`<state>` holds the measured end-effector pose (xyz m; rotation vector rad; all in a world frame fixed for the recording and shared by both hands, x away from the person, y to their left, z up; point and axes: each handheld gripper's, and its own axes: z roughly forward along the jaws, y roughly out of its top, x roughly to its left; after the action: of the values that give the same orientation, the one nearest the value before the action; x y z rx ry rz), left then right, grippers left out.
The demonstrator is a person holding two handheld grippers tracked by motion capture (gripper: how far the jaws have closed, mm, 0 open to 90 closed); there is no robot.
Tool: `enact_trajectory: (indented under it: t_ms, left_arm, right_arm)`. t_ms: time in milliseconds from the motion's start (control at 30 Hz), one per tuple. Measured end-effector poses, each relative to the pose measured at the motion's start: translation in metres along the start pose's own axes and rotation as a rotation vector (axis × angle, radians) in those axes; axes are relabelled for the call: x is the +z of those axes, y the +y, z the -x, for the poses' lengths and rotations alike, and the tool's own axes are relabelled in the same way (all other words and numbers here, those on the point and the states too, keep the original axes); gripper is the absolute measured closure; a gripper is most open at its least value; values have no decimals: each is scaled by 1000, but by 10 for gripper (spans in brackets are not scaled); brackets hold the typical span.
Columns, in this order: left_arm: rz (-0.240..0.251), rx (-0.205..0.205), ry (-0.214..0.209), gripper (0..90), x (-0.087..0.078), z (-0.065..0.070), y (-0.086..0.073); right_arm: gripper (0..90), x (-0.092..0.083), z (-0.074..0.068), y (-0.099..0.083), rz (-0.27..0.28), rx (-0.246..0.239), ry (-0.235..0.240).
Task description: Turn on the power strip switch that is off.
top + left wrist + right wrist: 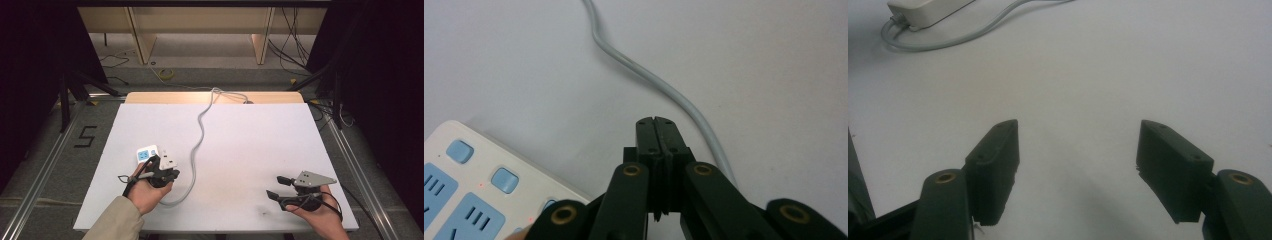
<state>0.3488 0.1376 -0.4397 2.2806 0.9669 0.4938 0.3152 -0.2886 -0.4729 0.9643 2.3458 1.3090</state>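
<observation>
While both hands sat low at the near edge of the white table (250,150), nothing looked accomplished yet. The left gripper (657,125) had its black jaws pressed together on nothing, tips just over the bare surface right beside the white plastic power strip with light-blue sockets and buttons (469,185). That strip lay at the near-left part of the table, apart from the jaws as far as could be told. Its grey round cable (200,135) looped by the strip and snaked to the far edge. The right gripper (1078,165) hung well apart at the near right, jaws spread, empty. Judged stage: start; pressing a switch or handling the strip was all left.
</observation>
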Motion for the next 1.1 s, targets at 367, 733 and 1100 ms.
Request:
enact_trajectory:
  t_ms: [367, 733, 1100]
  left_arm:
    - [-17, -16, 12, 899, -2, -6, -2]
    - [-30, -34, 28, 899, -3, -12, -6]
    - [-53, -60, 46, 899, -6, -23, -10]
  right_arm:
    - [345, 0, 0, 0, 1, -1, -2]
    - [345, 0, 0, 1, 3, 1, -5]
    - [344, 0, 1, 0, 3, 0, -6]
